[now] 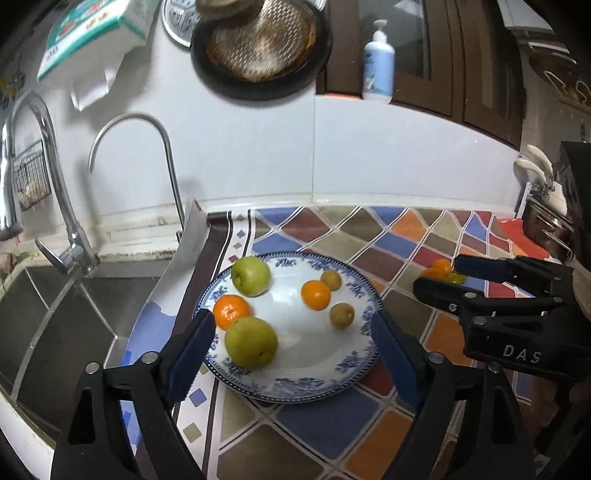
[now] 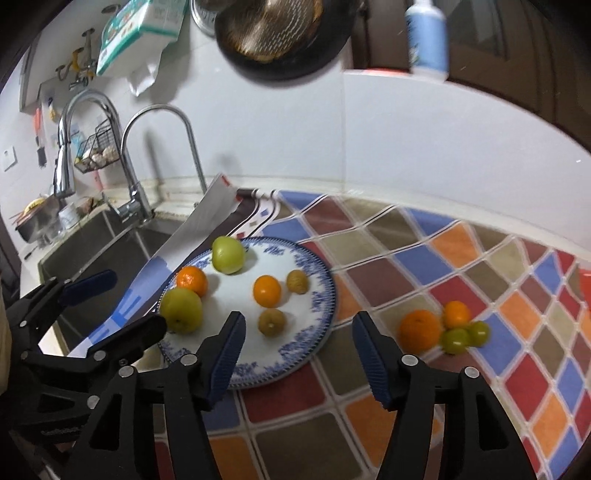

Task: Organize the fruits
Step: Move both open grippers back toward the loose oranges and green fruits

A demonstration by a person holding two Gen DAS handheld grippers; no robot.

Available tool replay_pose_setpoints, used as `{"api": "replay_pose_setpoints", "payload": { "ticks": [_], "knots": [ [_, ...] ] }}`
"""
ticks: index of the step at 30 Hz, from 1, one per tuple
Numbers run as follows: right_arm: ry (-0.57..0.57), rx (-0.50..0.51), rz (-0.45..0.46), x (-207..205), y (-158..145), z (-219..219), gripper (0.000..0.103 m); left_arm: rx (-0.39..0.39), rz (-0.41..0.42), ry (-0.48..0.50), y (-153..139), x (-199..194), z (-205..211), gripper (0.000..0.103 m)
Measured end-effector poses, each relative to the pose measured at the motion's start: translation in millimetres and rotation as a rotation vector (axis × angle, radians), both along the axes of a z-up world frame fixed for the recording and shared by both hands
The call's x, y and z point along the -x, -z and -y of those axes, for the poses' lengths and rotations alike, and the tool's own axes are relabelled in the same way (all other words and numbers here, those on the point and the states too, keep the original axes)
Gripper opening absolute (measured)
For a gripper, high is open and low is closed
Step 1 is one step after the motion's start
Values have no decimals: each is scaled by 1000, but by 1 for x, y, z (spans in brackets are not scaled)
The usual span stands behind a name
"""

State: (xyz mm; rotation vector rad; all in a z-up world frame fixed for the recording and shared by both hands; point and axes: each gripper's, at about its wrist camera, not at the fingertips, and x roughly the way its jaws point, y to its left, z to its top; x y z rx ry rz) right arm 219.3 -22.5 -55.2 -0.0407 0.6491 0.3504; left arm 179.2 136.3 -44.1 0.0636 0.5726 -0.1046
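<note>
A blue-patterned white plate [image 1: 332, 384] [image 2: 317, 306] on the tiled counter holds two green apples [image 1: 251, 347] [image 2: 181, 310], two oranges [image 1: 316, 294] [image 2: 266, 290] and two small brown fruits [image 1: 341, 315] [image 2: 271, 322]. To its right, off the plate, lie two oranges [image 2: 419, 329] and two small green fruits [image 2: 456, 340]. My left gripper [image 1: 291, 354] is open and empty over the plate's near side. My right gripper [image 2: 297, 350] is open and empty above the plate's right rim; it also shows in the left wrist view [image 1: 437, 277].
A steel sink [image 1: 66, 317] with two taps [image 1: 74, 206] lies left of the plate. A loose sheet edge [image 1: 192, 236] curls up beside it. A dark pan [image 1: 258, 48], a soap bottle [image 1: 378, 62] and a tissue pack [image 1: 92, 33] are at the back wall.
</note>
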Motion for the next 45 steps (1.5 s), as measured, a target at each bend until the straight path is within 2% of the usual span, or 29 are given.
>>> {"api": "replay_pose_setpoints", "payload": {
  "ticks": [9,22,35,45],
  "knots": [
    [87,12,112,35,-26,36,66,-28,93,35,-23,24,29,93],
    [138,38,186,54,-43,87,66,-30,174,60,-39,33,82,93],
    [115,61,201,39,-44,131,66,-57,175,67,-35,12,130,93],
    [71,97,144,5,-17,152,66,-111,103,92,-12,-23,159,93]
  ]
}}
